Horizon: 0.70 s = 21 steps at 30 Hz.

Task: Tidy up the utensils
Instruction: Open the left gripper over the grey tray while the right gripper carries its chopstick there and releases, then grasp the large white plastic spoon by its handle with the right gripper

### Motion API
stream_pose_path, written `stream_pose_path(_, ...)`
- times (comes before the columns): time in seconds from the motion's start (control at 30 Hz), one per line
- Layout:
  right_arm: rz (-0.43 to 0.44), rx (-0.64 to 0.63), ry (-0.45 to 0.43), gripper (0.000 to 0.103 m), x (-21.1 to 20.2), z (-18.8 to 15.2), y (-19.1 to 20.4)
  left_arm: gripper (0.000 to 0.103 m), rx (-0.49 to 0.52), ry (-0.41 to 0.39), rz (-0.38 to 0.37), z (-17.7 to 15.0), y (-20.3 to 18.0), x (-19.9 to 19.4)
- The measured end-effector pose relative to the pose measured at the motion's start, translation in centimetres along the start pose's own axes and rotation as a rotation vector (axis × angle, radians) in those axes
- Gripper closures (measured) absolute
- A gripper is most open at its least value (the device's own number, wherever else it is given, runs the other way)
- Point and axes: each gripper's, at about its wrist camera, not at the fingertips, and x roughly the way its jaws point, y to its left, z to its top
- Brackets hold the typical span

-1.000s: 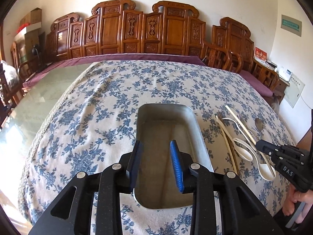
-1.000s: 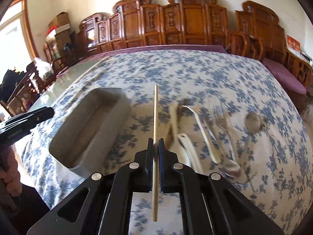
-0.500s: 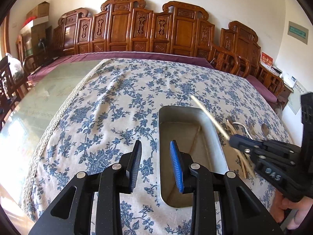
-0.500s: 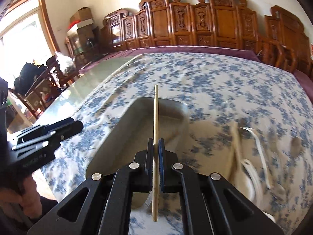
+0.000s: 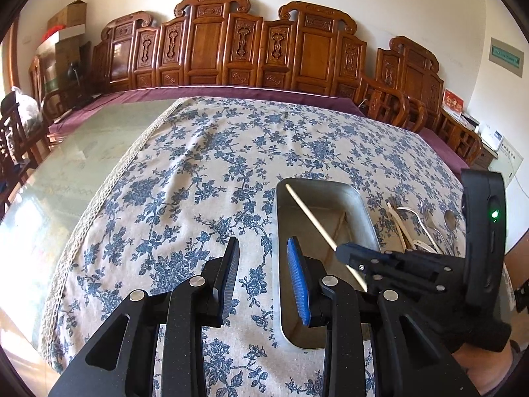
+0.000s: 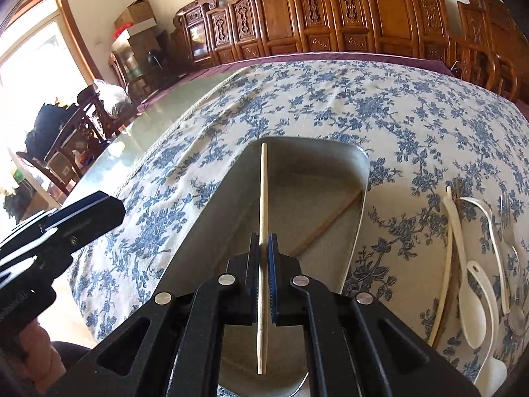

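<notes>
1. The right gripper [image 6: 264, 258] is clamped on a pale wooden chopstick [image 6: 263, 198], its jaws pressed flat against the stick's sides.
2. That chopstick hangs over the metal tray [image 6: 358, 218], its far tip near the tray's far rim and its near end sticking out behind the jaws.
3. A second chopstick [image 6: 325, 223] lies slantwise on the tray floor, toward the right wall.
4. The left gripper [image 5: 264, 278] has its jaws apart with nothing between them; it hovers over the flowered cloth [image 5: 198, 172] beside the tray's left wall.
5. On the surface to the right of the tray lie the other utensils: a white spoon [image 6: 476, 301], a long white-handled piece, a fork [image 6: 505, 211], and what looks like a metal spoon, partly blurred.
6. These lie close together, some overlapping.
</notes>
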Motion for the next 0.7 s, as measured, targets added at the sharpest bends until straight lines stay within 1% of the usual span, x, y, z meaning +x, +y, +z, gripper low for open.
stream_pose_path(0.13,0.002,-0.017,-0.009,0.096,0.3,-0.2,0.0,0.075,0.006,0.003,0.0,0.0,-0.2,0.0)
stream_pose_path(0.27,0.005,-0.012,-0.036,0.096,-0.7,0.1,-1.0,0.075,-0.003,0.005,-0.011,-0.1,-0.3,0.1)
stream_pose_path(0.33,-0.005,-0.023,-0.063,0.096,-2.0,0.3,-1.7,0.075,0.005,0.004,-0.024,-0.1,-0.9,0.1)
stream_pose_path(0.53,-0.082,-0.065,-0.135,0.096,-7.7,0.0,-5.2,0.073,0.043,0.007,-0.052,-0.3,-3.1,0.1)
stream_pose_path(0.63,-0.137,-0.087,-0.148,0.096,-10.2,-0.7,-7.3,0.071,0.059,0.011,-0.072,-0.5,-4.4,0.3)
stream_pose_path(0.7,-0.169,-0.095,-0.14,0.096,-11.3,-1.4,-8.8,0.071,0.074,0.013,-0.084,-0.7,-5.4,0.4)
